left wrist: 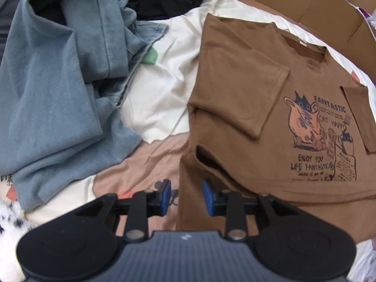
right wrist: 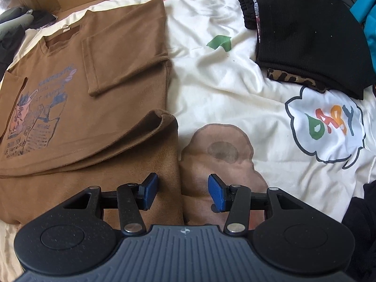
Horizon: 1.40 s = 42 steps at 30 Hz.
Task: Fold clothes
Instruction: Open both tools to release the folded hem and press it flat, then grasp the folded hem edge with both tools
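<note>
On bedsheet (right wrist: pixel 211 82), brown T-shirt (left wrist: pixel 235 82), sleeves folded inward

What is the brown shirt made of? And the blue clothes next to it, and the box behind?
Brown shirt: looks like soft matte cotton knit; it creases gently and has stitched hems. Blue clothes: thicker, fuzzy-looking fabric, maybe sweatshirt fleece, with faded denim peeking out. Box: plain tan cardboard, with fold lines and bent flaps.

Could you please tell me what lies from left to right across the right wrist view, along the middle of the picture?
Brown T-shirt → green patch on the cream bedsheet → black garment → teal item at the edge.
</note>
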Each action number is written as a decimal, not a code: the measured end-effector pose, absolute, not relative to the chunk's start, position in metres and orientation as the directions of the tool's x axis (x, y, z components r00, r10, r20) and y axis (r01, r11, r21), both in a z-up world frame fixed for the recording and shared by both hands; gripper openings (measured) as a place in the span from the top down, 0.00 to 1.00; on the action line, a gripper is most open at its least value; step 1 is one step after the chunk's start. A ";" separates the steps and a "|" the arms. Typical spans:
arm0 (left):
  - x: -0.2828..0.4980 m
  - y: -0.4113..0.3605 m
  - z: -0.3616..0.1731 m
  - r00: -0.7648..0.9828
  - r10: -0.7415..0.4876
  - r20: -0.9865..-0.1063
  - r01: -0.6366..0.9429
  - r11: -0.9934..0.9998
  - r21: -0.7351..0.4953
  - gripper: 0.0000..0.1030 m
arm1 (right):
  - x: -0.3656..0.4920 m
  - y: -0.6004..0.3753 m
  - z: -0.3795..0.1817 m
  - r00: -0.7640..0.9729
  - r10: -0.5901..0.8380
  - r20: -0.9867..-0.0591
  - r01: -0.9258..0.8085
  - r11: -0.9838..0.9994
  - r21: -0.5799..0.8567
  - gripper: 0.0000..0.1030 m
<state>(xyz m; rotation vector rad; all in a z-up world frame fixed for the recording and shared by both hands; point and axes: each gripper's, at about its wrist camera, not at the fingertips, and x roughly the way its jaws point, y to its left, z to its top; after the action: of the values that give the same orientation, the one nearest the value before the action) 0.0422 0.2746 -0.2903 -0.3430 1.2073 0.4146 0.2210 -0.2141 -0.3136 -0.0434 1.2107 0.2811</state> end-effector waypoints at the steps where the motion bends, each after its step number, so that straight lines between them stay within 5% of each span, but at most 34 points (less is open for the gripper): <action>1: 0.044 0.275 -0.292 0.297 0.126 -0.947 -0.482 0.876 -0.034 0.68 | 0.222 -0.213 -0.313 0.327 0.195 -0.925 -0.241 0.963 0.118 0.47; 14: 0.058 0.273 -0.301 0.269 0.137 -0.953 -0.374 0.927 0.028 0.68 | 0.244 -0.197 -0.317 0.351 0.223 -0.910 -0.290 0.949 0.121 0.47; 34: 0.081 0.286 -0.328 0.350 0.104 -0.931 -0.385 0.922 -0.041 0.67 | 0.268 -0.186 -0.324 0.347 0.258 -0.902 -0.279 0.946 0.163 0.48; 38: 0.080 0.287 -0.325 0.369 0.092 -0.925 -0.388 0.919 -0.064 0.86 | 0.269 -0.182 -0.326 0.344 0.264 -0.901 -0.289 0.943 0.166 0.49; 42: 0.074 0.288 -0.319 0.380 0.101 -0.919 -0.403 0.913 -0.066 0.90 | 0.268 -0.182 -0.327 0.352 0.266 -0.897 -0.294 0.942 0.164 0.74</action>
<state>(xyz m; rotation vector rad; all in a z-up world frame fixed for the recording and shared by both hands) 0.0738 0.2877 -0.3193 -0.3007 1.1398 0.3278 0.2678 -0.1816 -0.3269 -0.0278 1.1555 0.3627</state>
